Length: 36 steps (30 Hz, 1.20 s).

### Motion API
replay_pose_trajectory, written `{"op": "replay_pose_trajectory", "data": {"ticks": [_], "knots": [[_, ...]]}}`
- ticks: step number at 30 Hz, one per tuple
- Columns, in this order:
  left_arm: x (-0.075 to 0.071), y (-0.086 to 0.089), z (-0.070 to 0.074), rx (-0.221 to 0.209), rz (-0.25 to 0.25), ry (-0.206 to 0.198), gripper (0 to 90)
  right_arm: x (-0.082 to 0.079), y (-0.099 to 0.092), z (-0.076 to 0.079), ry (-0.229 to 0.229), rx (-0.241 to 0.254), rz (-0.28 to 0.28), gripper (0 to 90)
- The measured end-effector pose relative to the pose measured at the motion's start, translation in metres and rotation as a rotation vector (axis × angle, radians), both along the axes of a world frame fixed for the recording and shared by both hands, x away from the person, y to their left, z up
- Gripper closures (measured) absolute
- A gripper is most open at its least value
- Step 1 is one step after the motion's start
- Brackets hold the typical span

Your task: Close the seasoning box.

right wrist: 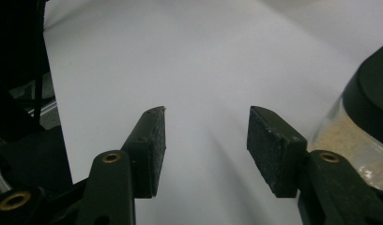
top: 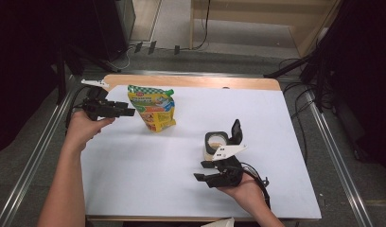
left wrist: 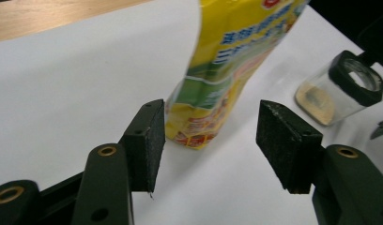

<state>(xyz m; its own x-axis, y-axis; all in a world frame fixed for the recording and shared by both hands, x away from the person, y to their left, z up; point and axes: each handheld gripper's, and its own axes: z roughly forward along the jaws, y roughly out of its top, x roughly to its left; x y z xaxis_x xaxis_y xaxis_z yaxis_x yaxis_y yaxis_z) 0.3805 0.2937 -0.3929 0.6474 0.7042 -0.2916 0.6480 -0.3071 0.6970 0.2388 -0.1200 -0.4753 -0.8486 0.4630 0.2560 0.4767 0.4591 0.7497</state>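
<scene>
A yellow and green pouch [top: 152, 108] stands upright on the white sheet at the back left. My left gripper [top: 129, 112] is level at its left side and open. In the left gripper view the pouch [left wrist: 227, 70] rises just beyond the parted jaws of this gripper [left wrist: 210, 129], and neither pad presses on it. A clear jar [top: 218, 142] with tan powder and a black cap stands right of centre, also visible as the jar [left wrist: 342, 89] farther off. My right gripper [top: 199, 170] sits just in front of it, open and empty [right wrist: 206, 136], with the jar [right wrist: 363, 136] at its right.
The white sheet [top: 181, 189] covers a wooden table [top: 191, 81] inside a metal frame [top: 35, 156]. Cables and black stand legs [top: 295, 66] lie on the floor behind and to the right. A white scrap [top: 222, 222] pokes in at the front edge.
</scene>
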Motion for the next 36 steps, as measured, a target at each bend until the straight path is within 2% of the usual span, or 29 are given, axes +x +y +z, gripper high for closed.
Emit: {"op": "replay_pose_trajectory", "data": {"ticks": [3, 12, 14, 19, 23, 29, 33, 36], "knots": [[0.006, -0.003, 0.000, 0.003, 0.003, -0.011, 41.2, -0.001, 0.003, 0.000, 0.003, 0.001, 0.006, 48.8], [0.020, -0.025, -0.007, 0.015, -0.050, -0.017, 46.1, 0.003, 0.024, 0.001, 0.003, -0.004, 0.034, 48.8], [0.021, -0.029, -0.008, 0.019, -0.053, -0.013, 49.2, 0.005, 0.030, 0.002, -0.003, -0.007, 0.041, 48.8], [0.020, -0.034, -0.008, 0.053, -0.036, -0.034, 53.9, 0.013, 0.043, 0.004, -0.012, 0.006, 0.041, 48.9], [0.017, -0.033, -0.009, 0.037, -0.037, -0.037, 59.5, 0.018, 0.050, 0.001, -0.013, 0.025, 0.042, 48.9], [0.014, -0.035, -0.010, 0.005, -0.059, -0.046, 69.3, 0.018, 0.055, -0.004, -0.001, 0.020, 0.037, 49.0], [0.013, -0.037, -0.012, -0.019, -0.068, -0.044, 73.6, 0.017, 0.054, -0.005, -0.010, 0.012, 0.041, 49.0], [0.011, -0.039, -0.011, -0.014, -0.070, -0.052, 76.1, 0.017, 0.054, -0.006, -0.020, 0.005, 0.039, 49.0]]}}
